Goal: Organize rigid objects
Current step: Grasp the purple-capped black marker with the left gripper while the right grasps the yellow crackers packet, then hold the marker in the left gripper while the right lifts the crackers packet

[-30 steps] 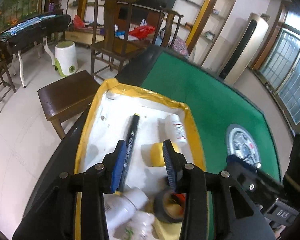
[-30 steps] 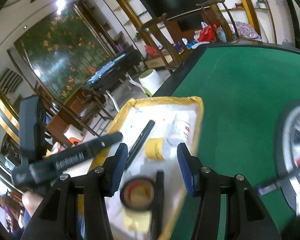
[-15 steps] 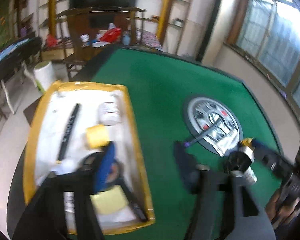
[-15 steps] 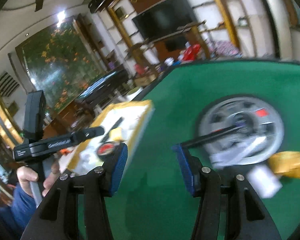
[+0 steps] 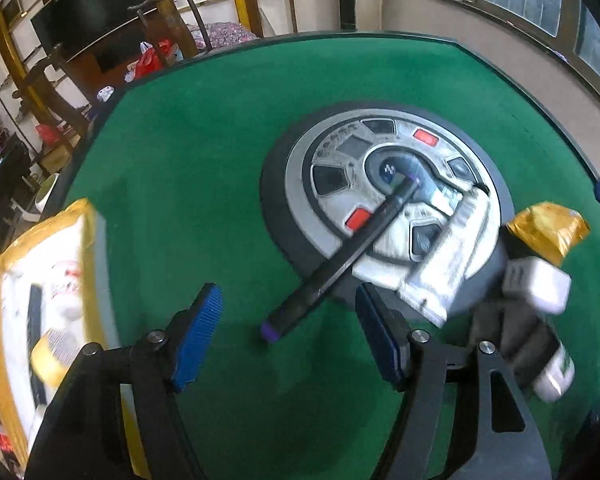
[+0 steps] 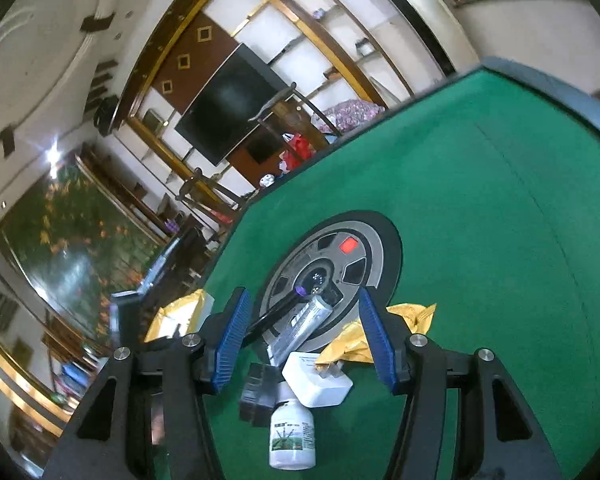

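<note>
My left gripper (image 5: 288, 332) is open and empty, just above the near end of a black marker with purple caps (image 5: 340, 260) that lies across the round grey panel (image 5: 324, 152) in the table. A silver tube (image 5: 440, 264), a white charger plug (image 5: 536, 284), a white bottle (image 5: 556, 372) and a gold foil packet (image 5: 548, 228) lie to its right. My right gripper (image 6: 304, 340) is open and empty above the charger plug (image 6: 316, 384), the tube (image 6: 304, 324), the bottle (image 6: 292, 436), a black block (image 6: 260, 396) and the packet (image 6: 364, 340).
The yellow-edged white tray (image 5: 88, 240) with several stored items sits at the left of the green felt table (image 5: 204, 152); its corner shows in the right wrist view (image 6: 180, 308). Wooden chairs (image 5: 172, 12) and shelves stand beyond the far table edge.
Both grippers have swung from above the tray to the right, over the round panel and the loose items. The left gripper has opened wider.
</note>
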{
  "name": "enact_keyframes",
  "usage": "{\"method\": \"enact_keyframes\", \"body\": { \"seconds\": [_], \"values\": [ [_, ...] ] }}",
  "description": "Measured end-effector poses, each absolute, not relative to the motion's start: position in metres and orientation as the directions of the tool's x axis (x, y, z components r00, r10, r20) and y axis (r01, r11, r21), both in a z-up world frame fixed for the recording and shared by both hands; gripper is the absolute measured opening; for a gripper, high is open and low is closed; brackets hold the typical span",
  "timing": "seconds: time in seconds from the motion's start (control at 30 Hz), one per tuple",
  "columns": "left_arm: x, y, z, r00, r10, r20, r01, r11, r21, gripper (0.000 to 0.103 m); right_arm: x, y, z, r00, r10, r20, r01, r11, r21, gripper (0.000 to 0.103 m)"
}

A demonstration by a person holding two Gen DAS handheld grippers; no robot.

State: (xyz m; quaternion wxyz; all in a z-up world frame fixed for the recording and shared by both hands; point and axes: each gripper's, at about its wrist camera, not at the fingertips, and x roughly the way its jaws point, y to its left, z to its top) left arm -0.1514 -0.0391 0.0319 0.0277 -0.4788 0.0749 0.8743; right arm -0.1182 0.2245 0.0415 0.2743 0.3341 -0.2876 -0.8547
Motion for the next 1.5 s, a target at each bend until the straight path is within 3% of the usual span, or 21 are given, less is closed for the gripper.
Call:
{"method": "enact_keyframes", "body": {
  "seconds": [0.13, 0.17, 0.2, 0.23, 0.27, 0.33, 0.67, 0.73, 0.8, 0.97, 1.13, 1.27, 1.5],
  "values": [
    [-0.166, -0.032, 0.025, -0.530, -0.031, -0.847, -0.108, -0.989, 0.104, 0.068, -0.122, 0.226, 0.043, -0.639, -0.644, -0.420, 0.267, -0.698, 0.665, 0.051],
    [-0.169, -0.030, 0.022, -0.528, -0.042, -0.848, -0.093, -0.990, 0.107, 0.064, -0.121, 0.228, 0.042, -0.644, -0.637, -0.424, 0.262, -0.704, 0.660, 0.051],
    [-0.169, -0.031, 0.023, -0.542, -0.039, -0.839, -0.070, -0.993, 0.091, 0.055, -0.122, 0.230, 0.041, -0.648, -0.627, -0.432, 0.253, -0.712, 0.655, 0.051],
    [-0.169, -0.030, 0.023, -0.540, -0.023, -0.841, -0.062, -0.996, 0.067, 0.034, -0.119, 0.238, 0.036, -0.650, -0.622, -0.437, 0.247, -0.717, 0.652, 0.051],
    [-0.167, -0.032, 0.024, -0.537, -0.019, -0.843, -0.042, -0.998, 0.049, 0.020, -0.118, 0.240, 0.034, -0.649, -0.617, -0.444, 0.241, -0.721, 0.649, 0.051],
    [-0.159, -0.037, 0.024, -0.540, -0.040, -0.840, 0.016, -0.999, 0.037, 0.013, -0.120, 0.244, 0.030, -0.649, -0.602, -0.466, 0.221, -0.735, 0.641, 0.051],
    [-0.107, -0.058, 0.022, -0.591, -0.062, -0.804, 0.093, -0.996, 0.008, 0.012, -0.129, 0.235, 0.016, -0.626, -0.503, -0.596, 0.164, -0.832, 0.530, 0.054],
    [-0.108, -0.056, 0.022, -0.595, -0.060, -0.802, 0.087, -0.996, 0.011, 0.012, -0.124, 0.225, 0.021, -0.642, -0.467, -0.608, 0.194, -0.866, 0.461, 0.055],
    [-0.108, -0.055, 0.021, -0.600, -0.053, -0.798, 0.079, -0.997, 0.007, 0.012, -0.119, 0.212, 0.023, -0.653, -0.405, -0.641, 0.213, -0.909, 0.357, 0.064],
    [-0.113, -0.060, 0.020, -0.597, -0.034, -0.802, 0.070, -0.997, -0.010, 0.012, -0.119, 0.192, 0.019, -0.656, -0.286, -0.699, 0.225, -0.957, 0.181, 0.065],
    [-0.117, -0.061, 0.019, -0.600, -0.043, -0.799, 0.069, -0.998, 0.001, 0.012, -0.119, 0.203, 0.007, -0.610, -0.295, -0.736, 0.194, -0.955, 0.222, 0.064],
    [-0.118, -0.062, 0.018, -0.603, -0.040, -0.797, 0.069, -0.998, -0.002, 0.012, -0.114, 0.209, 0.011, -0.611, -0.295, -0.735, 0.192, -0.955, 0.224, 0.059],
    [-0.118, -0.069, 0.019, -0.603, 0.001, -0.798, 0.078, -0.995, -0.061, 0.012, -0.109, 0.215, 0.022, -0.637, -0.316, -0.703, 0.173, -0.948, 0.269, 0.058]
  ]
}}
